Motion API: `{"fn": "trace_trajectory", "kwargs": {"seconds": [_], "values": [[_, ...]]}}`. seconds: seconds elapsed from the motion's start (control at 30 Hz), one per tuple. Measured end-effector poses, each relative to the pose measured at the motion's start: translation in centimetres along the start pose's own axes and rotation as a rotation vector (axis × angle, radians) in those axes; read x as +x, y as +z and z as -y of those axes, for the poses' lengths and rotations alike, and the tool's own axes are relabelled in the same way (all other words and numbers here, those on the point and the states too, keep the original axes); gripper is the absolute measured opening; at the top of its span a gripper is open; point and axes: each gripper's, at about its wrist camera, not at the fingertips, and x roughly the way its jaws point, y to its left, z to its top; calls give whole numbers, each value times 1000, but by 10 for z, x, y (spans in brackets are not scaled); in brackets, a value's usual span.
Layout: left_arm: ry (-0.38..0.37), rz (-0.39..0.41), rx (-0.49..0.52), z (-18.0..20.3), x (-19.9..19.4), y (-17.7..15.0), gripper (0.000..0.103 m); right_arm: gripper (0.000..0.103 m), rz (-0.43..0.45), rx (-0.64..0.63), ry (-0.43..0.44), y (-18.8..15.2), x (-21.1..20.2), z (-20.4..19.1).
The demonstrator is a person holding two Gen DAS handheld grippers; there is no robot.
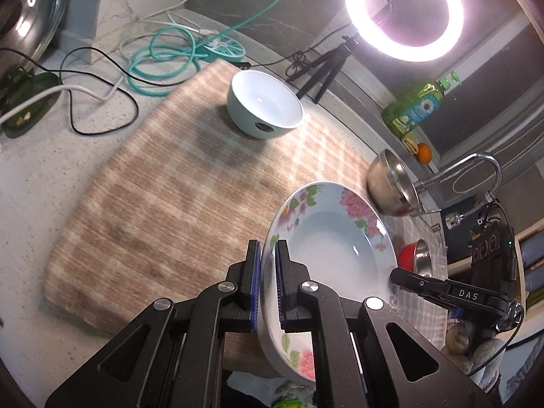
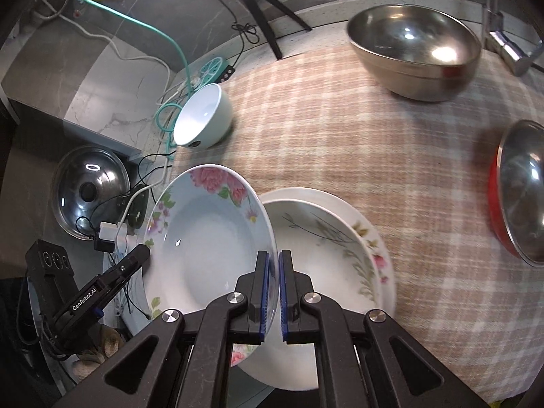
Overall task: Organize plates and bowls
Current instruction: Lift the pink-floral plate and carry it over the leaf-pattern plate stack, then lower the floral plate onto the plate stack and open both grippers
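Nearest in my left wrist view: the left gripper (image 1: 268, 255), jaws clamped on the near rim of the floral deep plate (image 1: 335, 234), blue pads pressing either side of the rim. The plate sits tilted, off the cloth, pink peonies and green leaves printed round its rim.

The right gripper (image 2: 273, 265) grips the same plate (image 2: 204, 241) on its opposite edge — jaws narrow, rim pinched between the blue pads. So I have both claws holding one dish between them.

Writing I can read: "DAS" in white on the right gripper's arm, seen from the left camera (image 1: 467, 294); "GenRobot.AI" on the left gripper's arm, seen from the right camera (image 2: 85, 301).

Just below and beside the carried plate, in the right view, a stack of plates (image 2: 340, 255) rests on the checked cloth (image 2: 340, 129) — the top one white with a grey-green grass sprig, the one under it showing small pink flowers at its rim.

Farther out: a pale mint bowl (image 1: 263, 103) upright on the cloth's far part; a large steel bowl (image 2: 413, 51) at the far right; a red-sided steel bowl (image 2: 520, 193) near the right edge.

Off the cloth, a steel pot lid (image 2: 90, 190) lies on the counter. At the back, a lit ring light (image 1: 404, 12) on a small tripod (image 1: 319, 68), and a green bottle (image 1: 413, 107) whose label I cannot read.
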Motion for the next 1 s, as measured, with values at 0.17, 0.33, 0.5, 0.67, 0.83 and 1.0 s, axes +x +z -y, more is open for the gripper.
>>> {"fn": "trace_trajectory", "kwargs": {"seconds": [0.17,0.33,0.5,0.67,0.83,1.0], "values": [[-9,-16,0,11,10,-13,7,6,-3,23,-11,-10,-4,21],[-14,-29,4,19,17,-22,7,6,-9,40,-19,-17,-4,35],[-14,-44,6,23,24,-27,7,6,-11,51,-25,-22,-3,43],[-17,-56,0,19,30,-29,7,6,-13,49,-31,-25,-3,44],[-17,-65,-2,17,34,-30,7,6,-18,49,-40,-26,-1,44],[-17,-72,-1,17,36,-31,7,6,-21,49,-47,-27,0,46]]}}
